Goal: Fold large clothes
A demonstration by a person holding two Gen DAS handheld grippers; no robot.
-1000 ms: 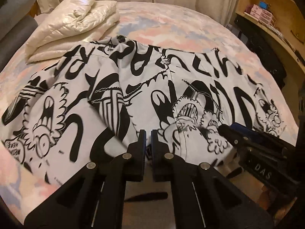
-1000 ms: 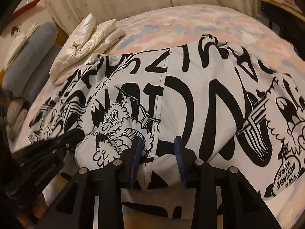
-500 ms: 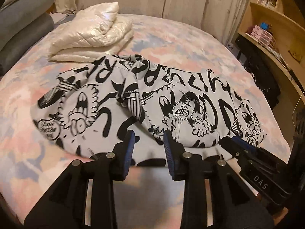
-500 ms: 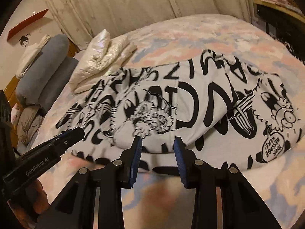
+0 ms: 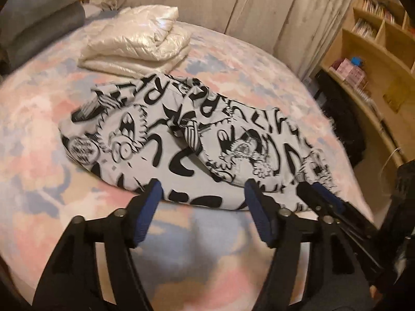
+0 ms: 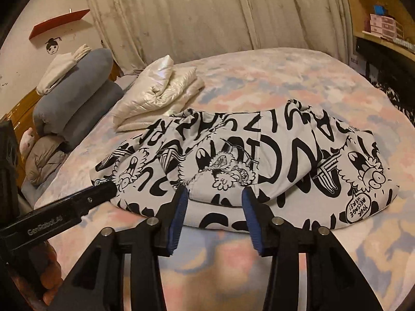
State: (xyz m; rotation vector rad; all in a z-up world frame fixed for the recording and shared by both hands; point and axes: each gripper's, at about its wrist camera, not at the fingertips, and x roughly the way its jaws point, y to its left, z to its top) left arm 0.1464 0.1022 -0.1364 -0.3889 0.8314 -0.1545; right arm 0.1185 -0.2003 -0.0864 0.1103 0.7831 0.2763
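Ahead of both grippers, left (image 5: 201,207) and right (image 6: 212,216), lying crosswise on bed (image 6: 298,77): garment (image 6: 272,155) (jaws just opening, gripping nothing), right marginally nearer.

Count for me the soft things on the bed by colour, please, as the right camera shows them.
Black-and-white printed garment: 1
Cream folded quilt: 1
Blue-grey pillows: 2
White folded cloth on top of the pillows: 1
Total: 5
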